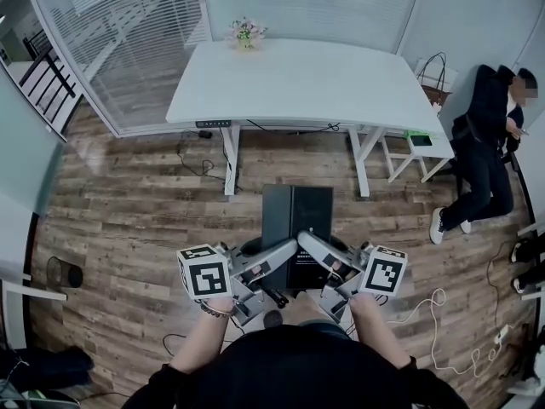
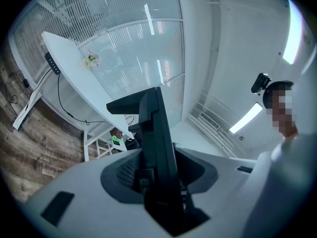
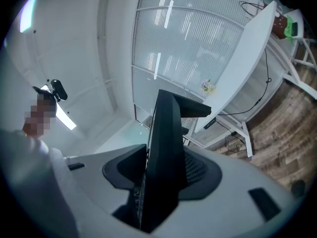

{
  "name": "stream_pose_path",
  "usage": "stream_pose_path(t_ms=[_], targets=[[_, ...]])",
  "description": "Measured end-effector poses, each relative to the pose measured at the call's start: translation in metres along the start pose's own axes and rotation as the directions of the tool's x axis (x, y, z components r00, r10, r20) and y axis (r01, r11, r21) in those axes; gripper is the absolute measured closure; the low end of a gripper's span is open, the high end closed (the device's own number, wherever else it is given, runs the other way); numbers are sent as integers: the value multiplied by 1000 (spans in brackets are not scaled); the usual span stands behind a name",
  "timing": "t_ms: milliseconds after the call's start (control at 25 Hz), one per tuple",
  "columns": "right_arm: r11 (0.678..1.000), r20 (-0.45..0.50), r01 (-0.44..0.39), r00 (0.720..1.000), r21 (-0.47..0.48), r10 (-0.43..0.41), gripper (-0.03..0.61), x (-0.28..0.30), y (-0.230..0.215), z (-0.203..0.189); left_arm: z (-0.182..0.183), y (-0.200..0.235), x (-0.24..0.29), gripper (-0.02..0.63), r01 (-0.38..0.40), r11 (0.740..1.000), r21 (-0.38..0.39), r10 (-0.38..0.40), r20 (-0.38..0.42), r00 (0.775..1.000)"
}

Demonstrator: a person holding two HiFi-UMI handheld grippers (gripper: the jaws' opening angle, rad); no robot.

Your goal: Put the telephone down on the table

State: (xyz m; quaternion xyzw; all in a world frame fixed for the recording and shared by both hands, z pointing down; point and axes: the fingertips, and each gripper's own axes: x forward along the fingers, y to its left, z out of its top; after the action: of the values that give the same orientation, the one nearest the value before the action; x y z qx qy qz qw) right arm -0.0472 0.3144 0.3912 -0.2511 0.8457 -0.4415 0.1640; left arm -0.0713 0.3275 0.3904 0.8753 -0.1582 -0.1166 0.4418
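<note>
**Telephone held in the air between both tools, short of the tabletop**

The black telephone (image 1: 296, 216) hangs over the wooden floor (image 1: 128, 228), directly in front of the person who carries it and well apart from the white tabletop (image 1: 298, 83). In the head view it shows as a dark, flat, oblong body, with its far end towards the tabletop.

The left tool (image 1: 285, 250) comes in from the left and the right tool (image 1: 306, 244) from the right, and both meet at the near end of the telephone. In the left gripper view, the left tool (image 2: 161, 180) has its jaws moderately apart, with the telephone (image 2: 158, 143) standing edge-on between them as a dark slab. The grey pads are closed on its two faces. The right gripper view shows the same thing for the right tool (image 3: 163, 177), whose jaws are clamped on the edge-on telephone (image 3: 166, 143). The telephone rests on nothing, so both tools carry it.

A small pot of flowers (image 1: 246, 32) stands at the tabletop's far edge, against the glass wall with blinds (image 1: 128, 49). Right of the tabletop is a low white stool (image 1: 417, 147) with something green on it. Beyond that, another person (image 1: 485, 135) in dark clothes sits by the wall. Cables (image 1: 192, 164) lie on the floor under the tabletop
</note>
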Motion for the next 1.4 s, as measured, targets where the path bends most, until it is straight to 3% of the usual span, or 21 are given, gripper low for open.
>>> stream_pose_path(t_ms=[1400], targets=[[999,-32,-36,999,-5,36,391,72,-125,209,156,107,167,423,-36,999,11,35,32,999]])
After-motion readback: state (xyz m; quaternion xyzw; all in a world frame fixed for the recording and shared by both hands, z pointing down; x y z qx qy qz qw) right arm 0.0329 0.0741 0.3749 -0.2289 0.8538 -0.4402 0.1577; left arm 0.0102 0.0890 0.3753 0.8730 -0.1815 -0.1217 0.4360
